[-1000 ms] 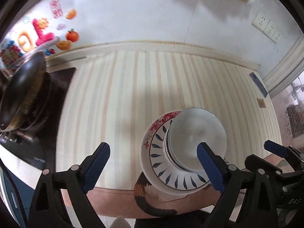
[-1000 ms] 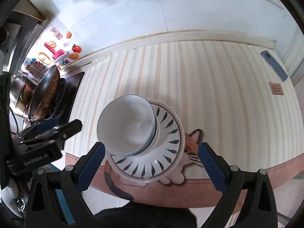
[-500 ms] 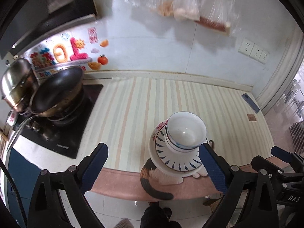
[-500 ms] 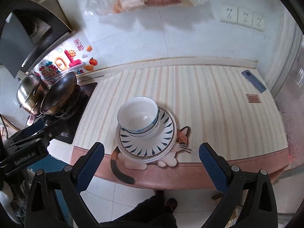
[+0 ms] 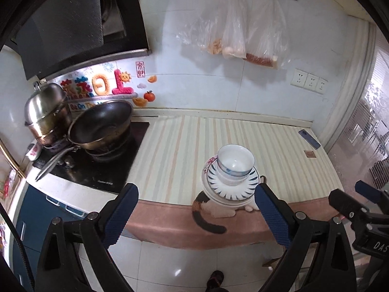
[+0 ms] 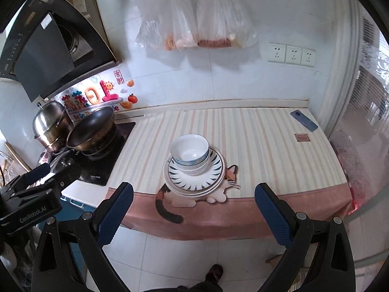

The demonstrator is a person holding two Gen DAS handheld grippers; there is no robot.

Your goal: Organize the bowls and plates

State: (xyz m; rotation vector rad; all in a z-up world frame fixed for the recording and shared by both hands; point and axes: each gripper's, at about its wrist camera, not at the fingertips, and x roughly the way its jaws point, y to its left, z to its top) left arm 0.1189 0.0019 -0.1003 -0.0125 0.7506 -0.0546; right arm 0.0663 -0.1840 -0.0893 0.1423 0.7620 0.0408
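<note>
Low in the frame, the left gripper [image 5: 194, 211] and right gripper [image 6: 193, 209] hang over the floor, fingers spread wide, holding nothing. Beyond them, at centre, nested bowls [image 6: 190, 153] sit on stacked plates [image 6: 194, 177] near the striped counter's [image 6: 255, 146] front edge. Further off, a wok [image 5: 101, 125] rests at the left, and plastic bags [image 6: 194, 17] hang at the top.

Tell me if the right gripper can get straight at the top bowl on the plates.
Probably yes: the right gripper is open and empty, the top bowl lies ahead, nothing stands between them.
</note>
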